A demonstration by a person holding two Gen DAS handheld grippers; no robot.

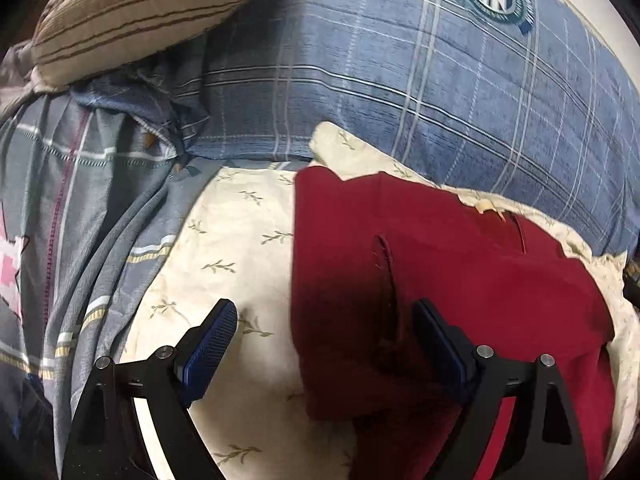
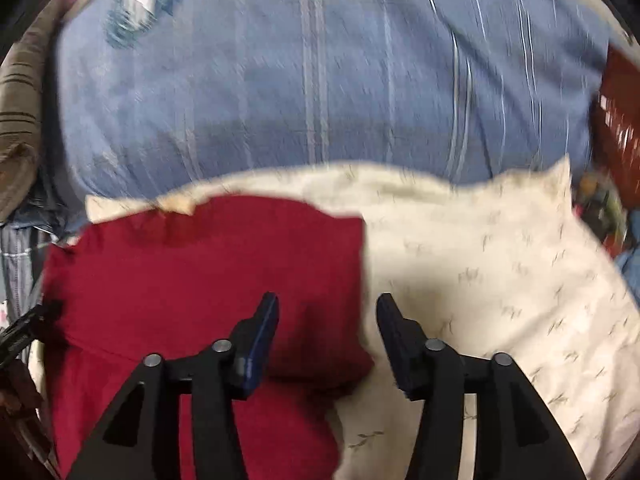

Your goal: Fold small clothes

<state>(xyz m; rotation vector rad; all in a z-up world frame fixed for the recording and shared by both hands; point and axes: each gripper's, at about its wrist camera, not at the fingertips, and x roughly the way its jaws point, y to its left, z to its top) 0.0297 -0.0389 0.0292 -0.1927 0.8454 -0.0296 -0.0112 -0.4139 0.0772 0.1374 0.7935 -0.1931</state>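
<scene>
1. At the far left of the left wrist view, a grey plaid blanket (image 1: pixel 80 208) is seen bunched beside a striped brown pillow (image 1: pixel 132 12); neither is part of the work.
2. Next to these, a cream leaf-print sheet (image 1: pixel 228 248) is spread as the folding surface, with a blue checked quilt (image 1: pixel 400 80) behind it.
3. The left gripper (image 1: pixel 324 320) is held released, jaws wide apart, one finger over the sheet and the other over the red garment (image 1: pixel 440 264); nothing is gripped.
4. The red garment is laid on the sheet, already doubled over on itself, with a lower layer showing beneath.
5. The right gripper (image 2: pixel 328 320) is likewise held released, straddling the garment's right edge.
6. For the fold to be done well, it is judged that both edges should be pinched at matching points, all layers caught together, and lifted evenly so the stack is not skewed.
7. A seam or slit on the garment is shown sharply only by the left view; the sheet's right stretch and a dark red object (image 2: pixel 618 128) at the far right are shown only by the right view, which is blurred.
</scene>
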